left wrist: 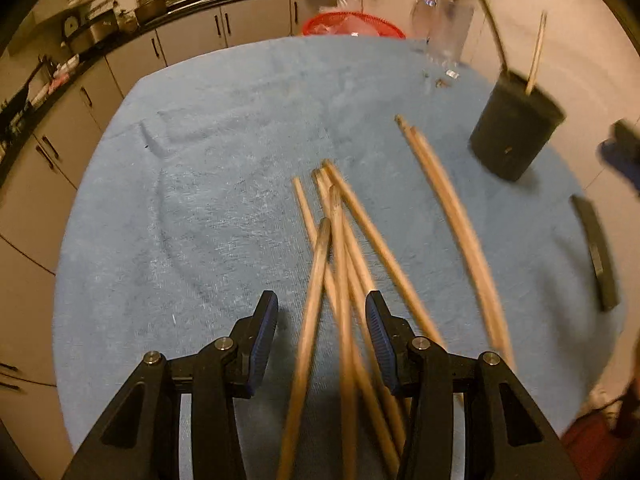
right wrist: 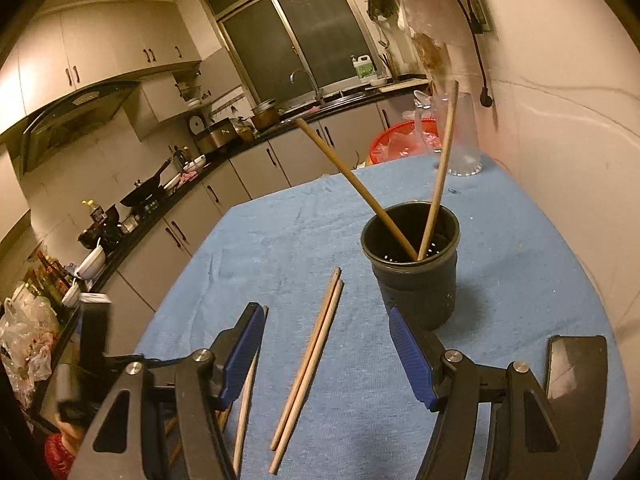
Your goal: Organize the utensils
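Chopsticks scattered on blue-clothed desk [left wrist: 180, 200], both grippers released.
Left gripper [left wrist: 322, 340] straddles loose pile [left wrist: 340, 264]; right gripper [right wrist: 328, 356] straddles a pair [right wrist: 308, 364]; black holder [right wrist: 412, 272] upper right, phone [right wrist: 576, 372] lower right.

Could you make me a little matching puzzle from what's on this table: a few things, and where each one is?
Things:
1. black holder
2. chopstick pair
3. clear glass jug
4. red basket

Places:
A. lying flat on the blue cloth
B. beyond the table's far edge
C. standing with two chopsticks inside
D. far corner by the wall

Pairs: 1-C, 2-A, 3-D, 4-B
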Motion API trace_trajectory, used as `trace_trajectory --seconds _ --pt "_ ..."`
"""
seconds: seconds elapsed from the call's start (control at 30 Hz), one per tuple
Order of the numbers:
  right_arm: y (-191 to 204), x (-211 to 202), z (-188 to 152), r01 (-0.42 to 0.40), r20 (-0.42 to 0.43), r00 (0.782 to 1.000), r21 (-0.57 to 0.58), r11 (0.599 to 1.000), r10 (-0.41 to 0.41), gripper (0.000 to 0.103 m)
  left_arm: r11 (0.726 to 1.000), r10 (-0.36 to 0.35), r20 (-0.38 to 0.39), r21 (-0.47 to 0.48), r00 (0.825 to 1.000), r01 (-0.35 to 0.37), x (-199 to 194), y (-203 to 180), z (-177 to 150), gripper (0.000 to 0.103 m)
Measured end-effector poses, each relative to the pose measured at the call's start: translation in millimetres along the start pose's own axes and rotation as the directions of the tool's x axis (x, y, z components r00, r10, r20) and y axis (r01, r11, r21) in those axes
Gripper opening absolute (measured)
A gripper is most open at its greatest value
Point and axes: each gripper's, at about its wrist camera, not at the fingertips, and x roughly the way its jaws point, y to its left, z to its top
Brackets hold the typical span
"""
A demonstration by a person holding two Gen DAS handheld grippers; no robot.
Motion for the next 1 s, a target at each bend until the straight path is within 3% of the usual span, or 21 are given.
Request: trace_trajectory --seconds 0.17,0.4,0.5,0.77,0.83,0.87,0.9,0.93,1.0 --pt "6.8 2.2 4.9 0.015 -0.009 1.000 -0.028 1.000 -0.015 0.069 0.986 0.031 -0.022 -0.161 0.999 -0.034 11.8 38.8 3.3 0.047" --pt "18.3 17.2 4.8 0.006 -0.050 0.999 -0.042 0.999 -0.008 0.069 0.926 -0.043 0.006 -0.375 0.999 0.042 2.7 105.7 -3.9 0.047" --pt "22.2 22.7 3.7 0.004 -0.065 0.998 -0.046 0.999 -0.007 0.069 0.917 -0.031 -0.005 -0.398 1.000 0.026 5.0 116.0 -9.0 0.042" --pt "29.3 27.0 3.9 0.005 -0.083 0.997 -0.054 0.999 -0.009 0.069 0.932 -0.040 -0.006 -0.361 0.999 0.035 9.3 120.2 7.5 0.042" --pt "27.9 29.4 4.0 0.006 -0.096 0.995 -0.044 0.999 -0.010 0.069 0.920 -0.056 -0.006 -0.388 0.998 0.049 13.5 127.7 14.0 0.041" --pt "26.2 30.8 4.3 0.006 -0.104 0.995 -0.032 0.999 -0.009 0.069 0.917 -0.057 -0.007 -0.397 0.998 0.049 13.6 127.6 13.5 0.037" --pt "24.1 31.5 4.9 0.007 -0.112 0.994 -0.020 1.000 -0.009 0.068 0.912 -0.048 -0.015 -0.409 0.999 0.038 15.4 129.6 16.4 0.020" --pt "21.4 32.8 6.1 0.008 -0.121 0.993 -0.007 1.000 -0.008 0.068 0.906 -0.044 -0.024 -0.422 0.999 0.030 17.1 131.2 17.6 0.011" --pt "15.0 36.0 10.1 0.016 -0.135 0.991 0.019 1.000 -0.014 0.067 0.898 -0.049 -0.021 -0.438 0.999 0.035 17.0 133.4 14.4 0.007"
